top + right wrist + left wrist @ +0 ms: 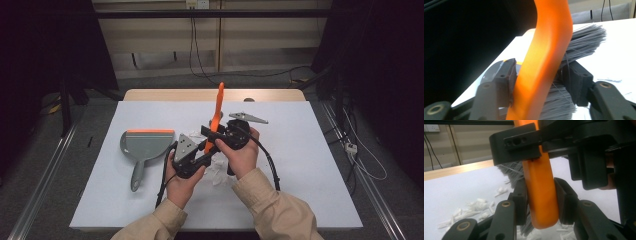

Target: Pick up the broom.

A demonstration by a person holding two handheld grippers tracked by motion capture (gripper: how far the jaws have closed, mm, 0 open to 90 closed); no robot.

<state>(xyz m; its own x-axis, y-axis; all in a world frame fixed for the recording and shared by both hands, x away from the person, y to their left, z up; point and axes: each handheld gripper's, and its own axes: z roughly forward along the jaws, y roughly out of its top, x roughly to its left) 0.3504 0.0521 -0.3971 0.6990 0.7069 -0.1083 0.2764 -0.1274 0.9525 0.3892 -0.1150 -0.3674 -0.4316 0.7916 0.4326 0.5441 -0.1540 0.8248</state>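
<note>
— Your left tool (202, 159) has its jaws pressed onto the lower end of the orange brush (216, 120), one pad (520, 197) on each flat of the handle, so that grip is firm.

— And the right one?

— Right tool (216, 135) sits higher on the same handle, just above the left one. One pad (510, 75) lies against the orange handle; the other stands by the grey bristles (584, 41), with strands in between (I can't tell whether that pad bears on the handle).

— Where is the brush itself?

— You have it off the worktop (310, 165), held over the middle, handle rising nearly upright and leaning slightly right in the high view.

— What lies around it?

— White paper scraps (217, 170) are scattered on the worktop under your hands. Left of them, apart from both tools, the grey dustpan (145, 145) lies flat with its orange-edged lip away from you and its handle toward you.
</note>
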